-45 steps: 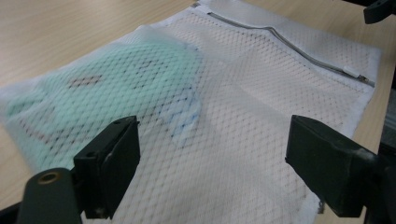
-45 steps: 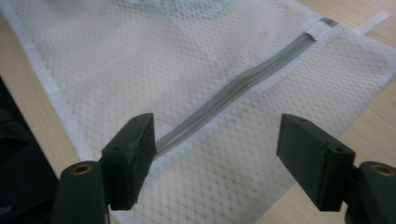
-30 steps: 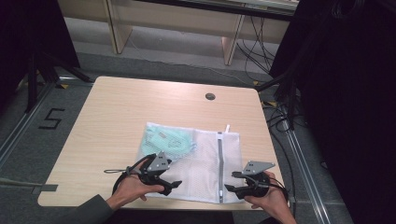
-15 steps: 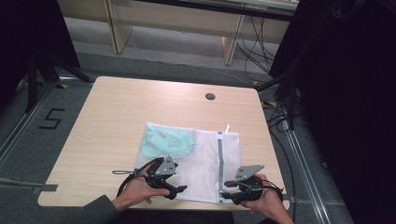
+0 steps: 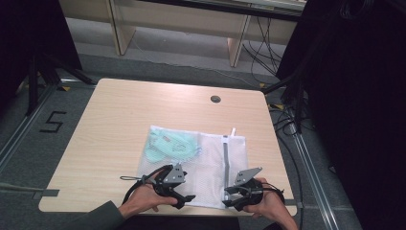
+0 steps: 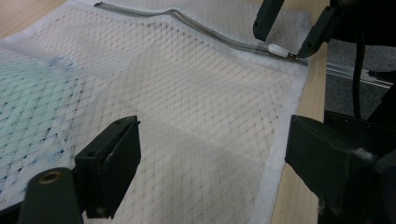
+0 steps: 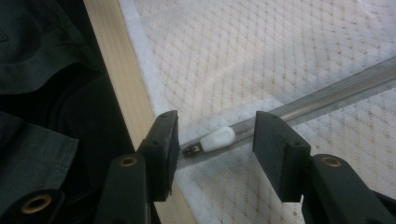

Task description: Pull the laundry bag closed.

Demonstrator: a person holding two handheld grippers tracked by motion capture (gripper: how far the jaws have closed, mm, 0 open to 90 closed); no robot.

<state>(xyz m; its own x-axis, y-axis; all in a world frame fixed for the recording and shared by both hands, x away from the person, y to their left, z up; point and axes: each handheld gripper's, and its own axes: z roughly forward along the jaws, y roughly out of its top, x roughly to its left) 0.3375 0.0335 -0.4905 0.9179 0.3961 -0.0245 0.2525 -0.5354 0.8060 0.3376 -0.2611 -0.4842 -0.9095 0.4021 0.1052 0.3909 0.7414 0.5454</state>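
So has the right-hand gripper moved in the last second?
Yes. The right gripper slid left along the table's near edge, onto the mesh bag's zipper.

Count taken: one mesh bag (image 5: 206,167), one zip (image 5: 225,165) with one white pull (image 7: 217,138) between the right gripper's (image 5: 238,195) jaws, one green garment (image 5: 170,146) beyond the left gripper (image 5: 184,197). Grippers: two. Table (image 5: 119,120): one.

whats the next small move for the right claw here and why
Probably close the right claw on the white zipper pull. Its jaws have just been opening a little and now stand either side of the pull without pressing it, at the mesh bag's near edge. The left claw sits open over the mesh, placed to steady it.
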